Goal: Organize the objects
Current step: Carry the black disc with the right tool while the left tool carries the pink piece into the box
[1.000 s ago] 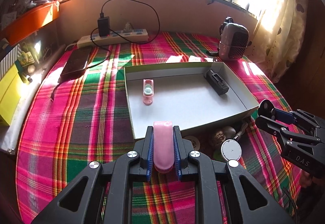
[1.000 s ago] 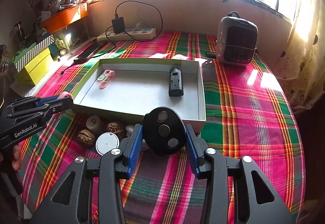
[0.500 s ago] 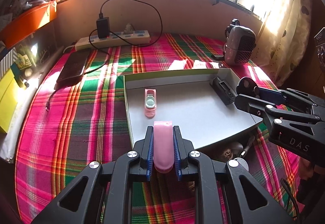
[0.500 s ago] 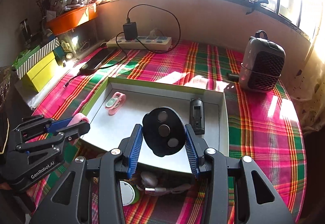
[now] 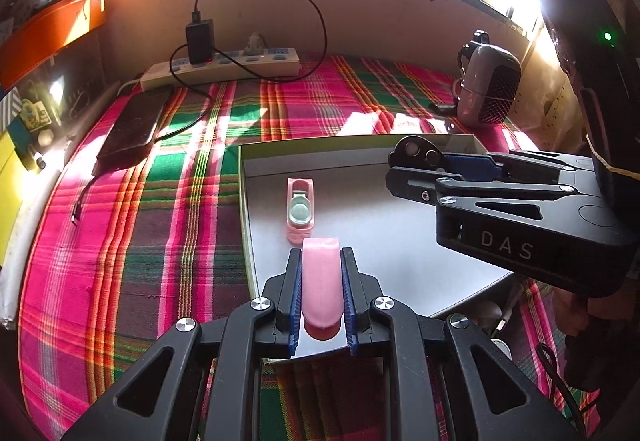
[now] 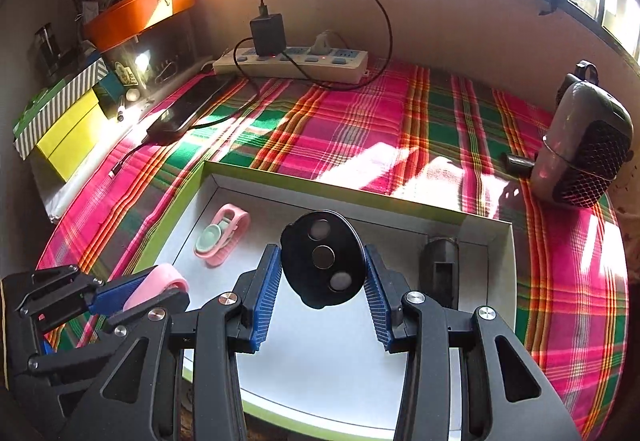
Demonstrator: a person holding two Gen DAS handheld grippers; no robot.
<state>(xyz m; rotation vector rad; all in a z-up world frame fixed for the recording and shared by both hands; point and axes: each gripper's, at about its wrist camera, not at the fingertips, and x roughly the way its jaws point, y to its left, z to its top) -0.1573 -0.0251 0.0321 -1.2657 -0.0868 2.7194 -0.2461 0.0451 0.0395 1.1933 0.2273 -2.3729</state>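
Both hand-held grippers, left [image 5: 321, 291] and right [image 6: 323, 265], clamp closed, angled downward.

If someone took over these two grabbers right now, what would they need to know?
Left gripper: jaws shut on a pink clip, over the tray's near edge.
Right gripper: jaws shut on a black oval disc, over the tray's middle.
Done: a pink holder and a black block lie in the tray.
Left: set both held pieces down inside. Small items beside the tray are mostly hidden.

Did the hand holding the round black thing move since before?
Yes. The right gripper, shut on the black oval piece, has moved forward over the white box; earlier it was short of the box's near edge.
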